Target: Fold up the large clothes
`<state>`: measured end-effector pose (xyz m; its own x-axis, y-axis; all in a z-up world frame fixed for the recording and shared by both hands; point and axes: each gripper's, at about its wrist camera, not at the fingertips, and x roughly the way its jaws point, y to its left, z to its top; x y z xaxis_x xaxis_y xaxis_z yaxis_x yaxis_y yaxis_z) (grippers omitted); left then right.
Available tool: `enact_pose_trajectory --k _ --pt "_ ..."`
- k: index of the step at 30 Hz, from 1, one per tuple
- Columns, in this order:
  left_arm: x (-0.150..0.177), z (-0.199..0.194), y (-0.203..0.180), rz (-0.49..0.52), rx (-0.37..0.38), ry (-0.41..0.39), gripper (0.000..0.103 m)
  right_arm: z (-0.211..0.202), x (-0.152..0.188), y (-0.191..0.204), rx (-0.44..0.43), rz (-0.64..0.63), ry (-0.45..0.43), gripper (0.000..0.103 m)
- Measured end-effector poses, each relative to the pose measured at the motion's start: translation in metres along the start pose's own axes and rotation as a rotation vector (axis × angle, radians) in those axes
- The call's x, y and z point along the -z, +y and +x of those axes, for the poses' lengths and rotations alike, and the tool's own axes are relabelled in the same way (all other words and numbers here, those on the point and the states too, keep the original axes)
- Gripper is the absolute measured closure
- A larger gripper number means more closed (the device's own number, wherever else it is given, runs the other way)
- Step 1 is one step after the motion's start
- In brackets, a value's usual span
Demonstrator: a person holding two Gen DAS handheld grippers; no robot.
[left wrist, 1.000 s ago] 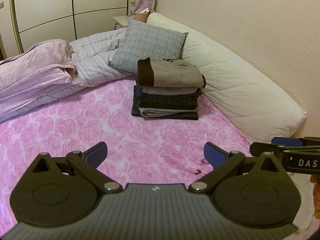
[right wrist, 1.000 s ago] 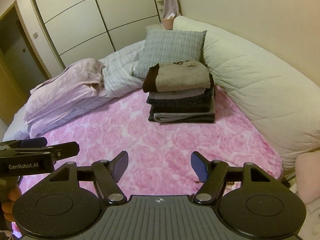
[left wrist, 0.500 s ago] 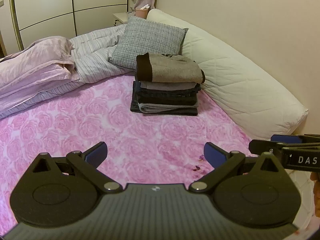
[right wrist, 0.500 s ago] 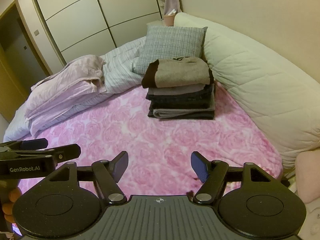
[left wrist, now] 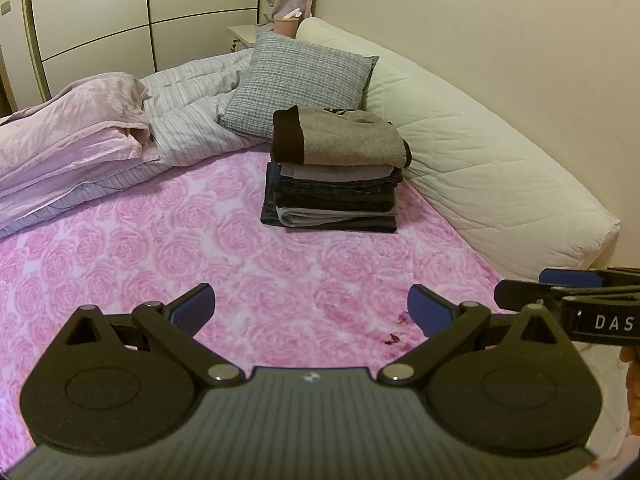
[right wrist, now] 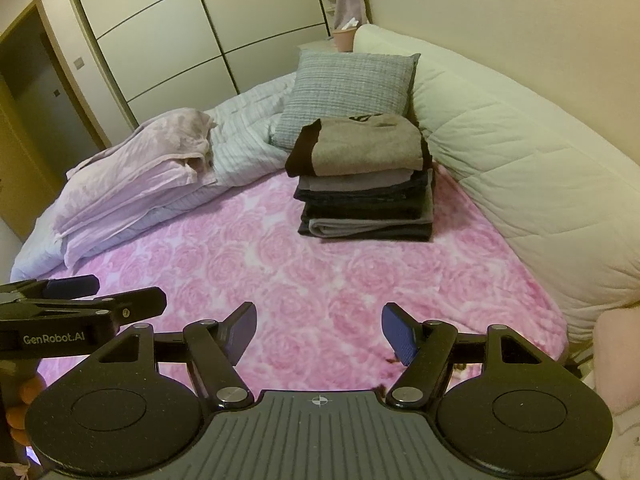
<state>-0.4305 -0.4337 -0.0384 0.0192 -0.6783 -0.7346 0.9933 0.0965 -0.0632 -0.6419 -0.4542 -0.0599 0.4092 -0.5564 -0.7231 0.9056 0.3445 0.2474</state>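
Note:
A stack of folded clothes (left wrist: 334,178) (right wrist: 364,196) sits on the pink rose-patterned bed cover (left wrist: 200,264) (right wrist: 280,272), topped by a brown folded garment with a dark band (left wrist: 344,140) (right wrist: 360,148). My left gripper (left wrist: 310,310) hovers open above the near part of the cover, nothing between its fingers. My right gripper (right wrist: 319,326) is open too and holds nothing. Each gripper shows at the edge of the other's view. Both are well short of the stack.
A grey checked pillow (left wrist: 300,84) leans behind the stack. A long cream quilted bolster (left wrist: 480,168) runs along the wall at right. Rumpled lilac and striped bedding (left wrist: 80,144) lies at left. Wardrobe doors (right wrist: 200,32) stand behind; a doorway (right wrist: 28,120) opens at far left.
Both grippers have drawn back and risen slightly, so the stack and bedding sit a little farther off in the views. The jaws stay open throughout.

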Motion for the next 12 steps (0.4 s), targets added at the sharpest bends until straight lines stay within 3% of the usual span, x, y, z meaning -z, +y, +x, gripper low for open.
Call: enact_pose_trajectory --k 12 --pt "-0.0004 0.0008 -0.0039 -0.002 -0.003 -0.003 0.002 0.0024 -0.0029 -0.0074 -0.011 -0.013 0.006 0.037"
